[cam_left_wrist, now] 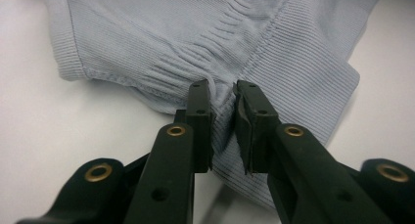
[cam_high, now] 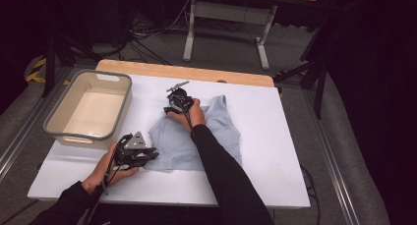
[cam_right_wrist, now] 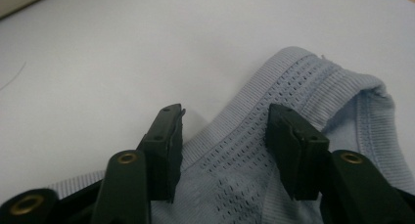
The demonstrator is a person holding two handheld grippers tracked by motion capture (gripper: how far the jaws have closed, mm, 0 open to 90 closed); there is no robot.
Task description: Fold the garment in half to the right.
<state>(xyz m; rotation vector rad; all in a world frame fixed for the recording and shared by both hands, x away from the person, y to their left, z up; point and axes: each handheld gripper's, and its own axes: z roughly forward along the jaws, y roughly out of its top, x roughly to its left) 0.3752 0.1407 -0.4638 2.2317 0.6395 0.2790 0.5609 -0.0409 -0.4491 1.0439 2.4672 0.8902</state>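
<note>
left gripper pinches a bunched fold at the near-left corner of the top, jaws narrow with cloth squeezed between them. farther back, right gripper stands half open astride the top's far strap, pads not pressing it. top lies flat on the table, mid-board. bin sits far left.

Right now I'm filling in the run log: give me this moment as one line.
left gripper: shut on light-blue top hem | right gripper: open, jaws astride its strap | bin: untouched
</note>
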